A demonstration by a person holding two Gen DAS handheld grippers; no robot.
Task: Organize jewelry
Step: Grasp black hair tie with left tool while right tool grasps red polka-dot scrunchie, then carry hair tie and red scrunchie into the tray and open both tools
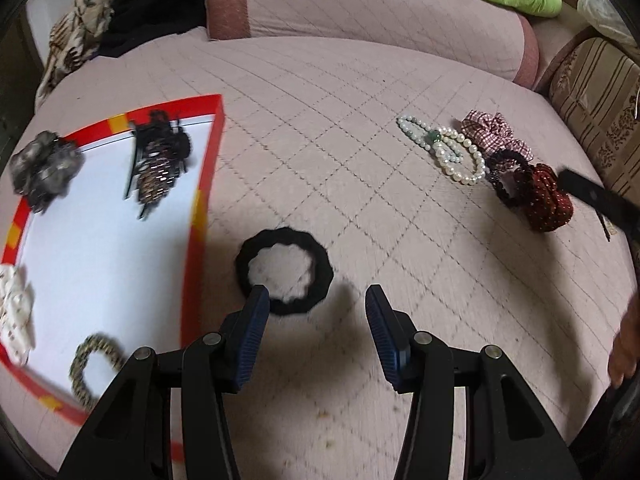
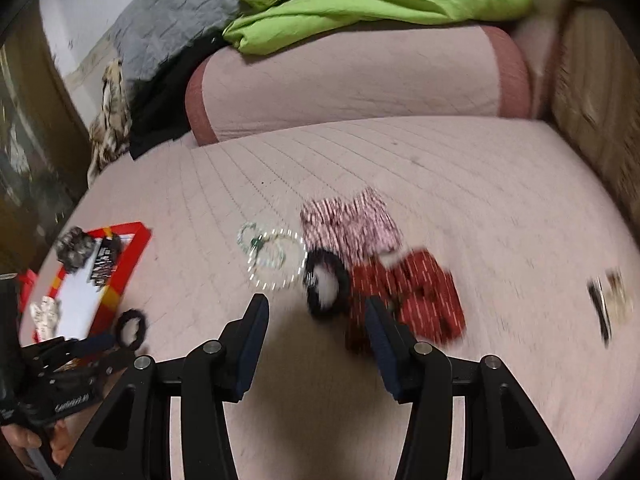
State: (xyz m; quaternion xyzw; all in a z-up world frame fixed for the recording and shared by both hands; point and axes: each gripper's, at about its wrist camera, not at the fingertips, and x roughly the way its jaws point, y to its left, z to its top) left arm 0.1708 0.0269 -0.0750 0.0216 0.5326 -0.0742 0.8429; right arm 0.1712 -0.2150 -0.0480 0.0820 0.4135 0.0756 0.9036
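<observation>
The left gripper point(image 1: 314, 300) has its fingers spread wide and holds nothing; a black hair tie point(image 1: 285, 271) lies on the pink quilted bed point(image 1: 320, 128) just ahead of them, its near edge behind the left fingertip. Only the left wrist view shows the red-rimmed tray point(image 1: 206, 176) closely: on its white floor lie a dark beaded hair claw point(image 1: 158, 158), a white fabric piece point(image 1: 16, 316) and a leopard-print hair tie point(image 1: 94, 368), while a grey scrunchie point(image 1: 44, 166) sits on the far-left rim. To the right, well apart from the tray, lie pearl bracelets point(image 1: 444, 148), a checked scrunchie point(image 1: 494, 132), a dark beaded hair tie point(image 1: 506, 172) and a red dotted scrunchie point(image 1: 542, 196), crowded together.

The right gripper point(image 2: 316, 306) also has its fingers wide apart and empty, hovering near that same cluster; its right fingertip overlaps the red dotted scrunchie. Only the right wrist view shows a hair clip point(image 2: 610, 300) lying alone at far right, plus a green cloth point(image 2: 380, 4) and grey blanket point(image 2: 168, 20) on the bolster. Motion blur softens this view. White lettering on the left gripper's body is too smeared to read.
</observation>
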